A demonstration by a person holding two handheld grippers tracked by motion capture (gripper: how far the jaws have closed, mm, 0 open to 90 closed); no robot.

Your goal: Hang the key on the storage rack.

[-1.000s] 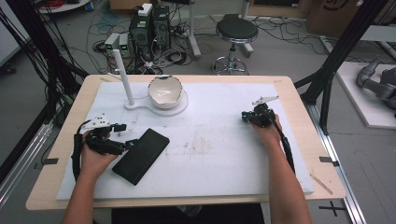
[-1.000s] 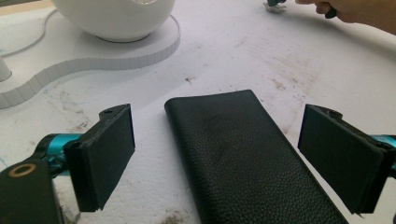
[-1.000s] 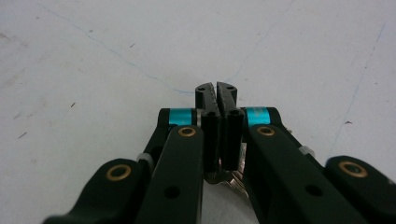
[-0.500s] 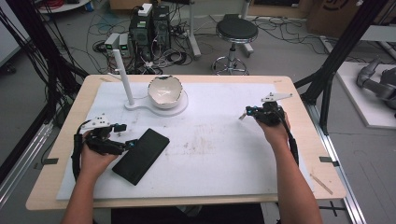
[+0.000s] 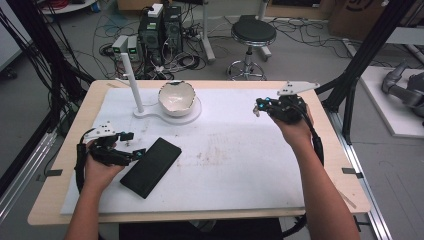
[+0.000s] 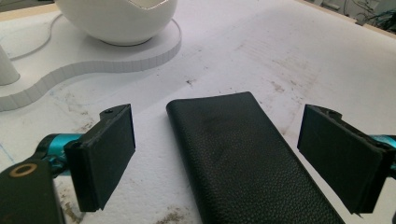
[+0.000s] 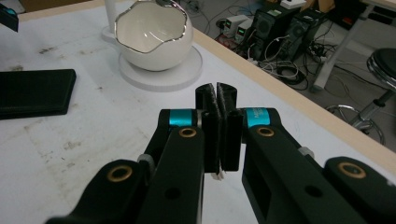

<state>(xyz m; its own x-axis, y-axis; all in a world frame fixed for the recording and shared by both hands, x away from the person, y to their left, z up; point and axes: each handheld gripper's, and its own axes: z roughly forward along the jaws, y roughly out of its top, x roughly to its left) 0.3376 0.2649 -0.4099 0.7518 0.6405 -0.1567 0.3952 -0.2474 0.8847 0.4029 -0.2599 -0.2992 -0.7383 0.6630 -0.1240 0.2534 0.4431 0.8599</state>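
What I'm working over is the black case [image 5: 151, 167], a flat, slim rectangle with rounded corners and a pebbled, leather-like skin that shows plainly in the left gripper view [image 6: 247, 163]. It lies flat on the near left part of the white mat [image 5: 240, 165], set at a slant, its far end pointing toward the middle of the table. In the right gripper view it shows as a dark slab [image 7: 35, 92] at the left edge.

My left gripper [image 5: 134, 146] sits low just left of the case, jaws spread wide; in its own view [image 6: 215, 156] the case's near end lies between the two pads, neither one touching it. My right gripper [image 5: 258, 107] is well away over the far right of the mat, lifted off the surface, its pads [image 7: 218, 126] pressed together with nothing between them that I can make out.

Beyond the case stands a white bowl [image 5: 176, 97] with a wavy metallic rim, on a white base plate [image 5: 165, 116] that also carries an upright white post [image 5: 131, 80].

The mat is scuffed with brownish smudges near its middle and covers most of a light wooden table [image 5: 350, 185]. Past the far edge I see a grey floor strewn with cables, computer towers [image 5: 162, 25] and a round black stool [image 5: 253, 32]; black frame struts [image 5: 372, 50] rise at both sides.
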